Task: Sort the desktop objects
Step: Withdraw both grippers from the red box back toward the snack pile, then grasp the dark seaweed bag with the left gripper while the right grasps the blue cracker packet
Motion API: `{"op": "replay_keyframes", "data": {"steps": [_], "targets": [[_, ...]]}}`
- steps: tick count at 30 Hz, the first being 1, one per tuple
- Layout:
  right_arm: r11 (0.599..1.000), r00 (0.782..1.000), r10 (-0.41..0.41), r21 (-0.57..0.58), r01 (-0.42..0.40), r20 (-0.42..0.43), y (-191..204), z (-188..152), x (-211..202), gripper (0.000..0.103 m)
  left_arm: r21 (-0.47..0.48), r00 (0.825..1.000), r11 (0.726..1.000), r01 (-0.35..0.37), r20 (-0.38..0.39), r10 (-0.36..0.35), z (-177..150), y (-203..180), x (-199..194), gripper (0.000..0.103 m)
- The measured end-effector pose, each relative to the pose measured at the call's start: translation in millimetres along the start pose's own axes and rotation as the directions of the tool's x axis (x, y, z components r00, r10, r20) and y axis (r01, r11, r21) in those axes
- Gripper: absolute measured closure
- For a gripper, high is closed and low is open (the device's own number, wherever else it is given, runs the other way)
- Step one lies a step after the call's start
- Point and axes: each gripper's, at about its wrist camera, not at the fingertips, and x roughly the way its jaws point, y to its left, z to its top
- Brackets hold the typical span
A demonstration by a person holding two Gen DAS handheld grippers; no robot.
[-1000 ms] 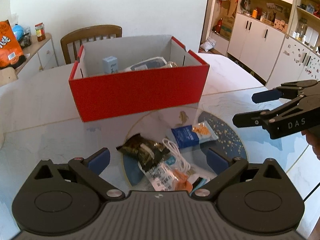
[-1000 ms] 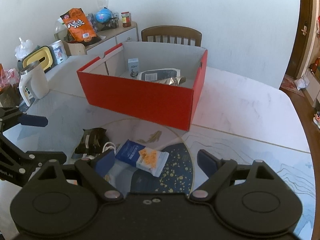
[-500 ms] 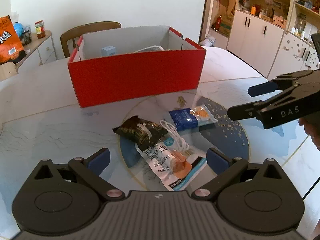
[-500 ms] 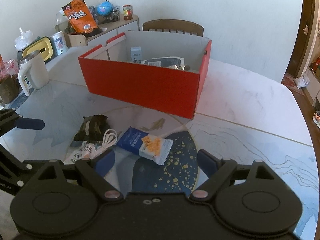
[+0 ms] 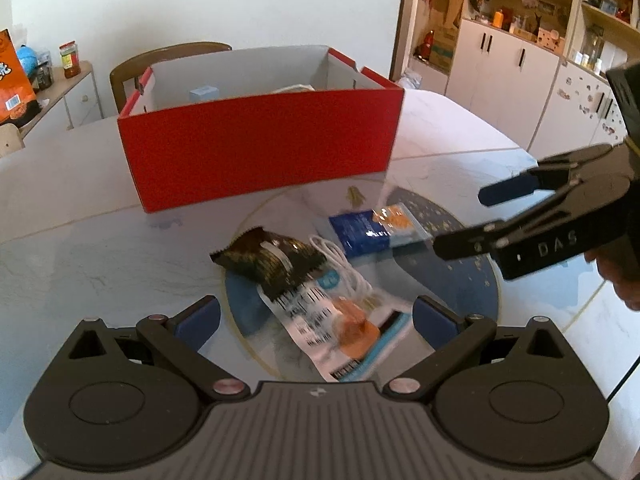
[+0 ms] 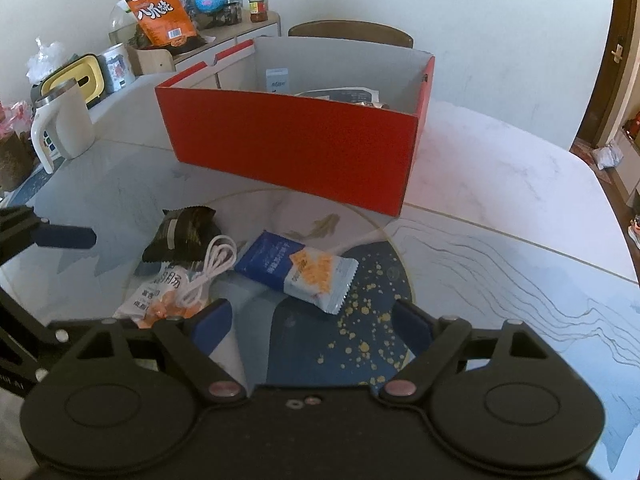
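A red cardboard box (image 5: pixel 260 152) (image 6: pixel 296 148) stands on the table and holds a small pale box and some packets. In front of it lie a dark snack packet (image 5: pixel 268 260) (image 6: pixel 184 236), a white coiled cable (image 5: pixel 340 268) (image 6: pixel 212 264), a blue-and-orange cracker packet (image 5: pixel 376 228) (image 6: pixel 296 268) and a white-and-orange snack bag (image 5: pixel 336 328) (image 6: pixel 160 296). My left gripper (image 5: pixel 316 316) is open and empty, above the white-and-orange bag. My right gripper (image 6: pixel 310 326) is open and empty, just in front of the cracker packet; it also shows in the left wrist view (image 5: pixel 472 220).
A white jug (image 6: pixel 60 128) stands at the table's left. A sideboard (image 6: pixel 224 36) behind holds an orange snack bag (image 6: pixel 160 12), jars and a globe. A wooden chair (image 5: pixel 168 60) stands behind the box. White cupboards (image 5: pixel 504 80) line the right wall.
Both grippers have drawn back and lower toward the table, so the box looks farther off and the loose items sit more to the middle of each view. Both stay open.
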Motion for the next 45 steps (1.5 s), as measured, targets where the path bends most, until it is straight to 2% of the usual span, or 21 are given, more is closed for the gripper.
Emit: {"op": "replay_keyframes", "data": {"steps": [13, 22, 33, 38, 45], "targets": [[1.000, 1.000, 0.008, 0.015, -0.008, -0.021, 7.6, 16.6, 30.6, 0.016, -0.011, 1.000, 1.000, 0.011, 0.000, -0.011, 18.3, 36.2, 30.7, 0.001], [0.996, 0.999, 0.006, 0.090, -0.002, -0.040, 6.8, 31.4, 59.6, 0.016, 0.032, 0.999, 0.998, 0.051, -0.012, -0.051, 27.9, 43.8, 58.2, 0.001], [0.991, 0.997, -0.011, 0.130, 0.021, -0.076, 2.1, 28.7, 78.3, 0.017, 0.025, 0.993, 0.994, 0.111, -0.051, -0.109, 31.6, 51.5, 80.5, 0.006], [0.990, 0.997, -0.014, 0.136, 0.023, -0.069, 0.4, 27.7, 79.2, 0.021, 0.006, 0.989, 0.990, 0.140, -0.050, -0.140, 32.3, 51.9, 81.4, 0.015], [0.989, 0.999, -0.013, 0.147, 0.021, -0.052, -5.8, 27.5, 75.7, 0.032, -0.022, 0.987, 0.988, 0.154, -0.043, -0.155, 29.6, 54.5, 79.2, 0.021]]}}
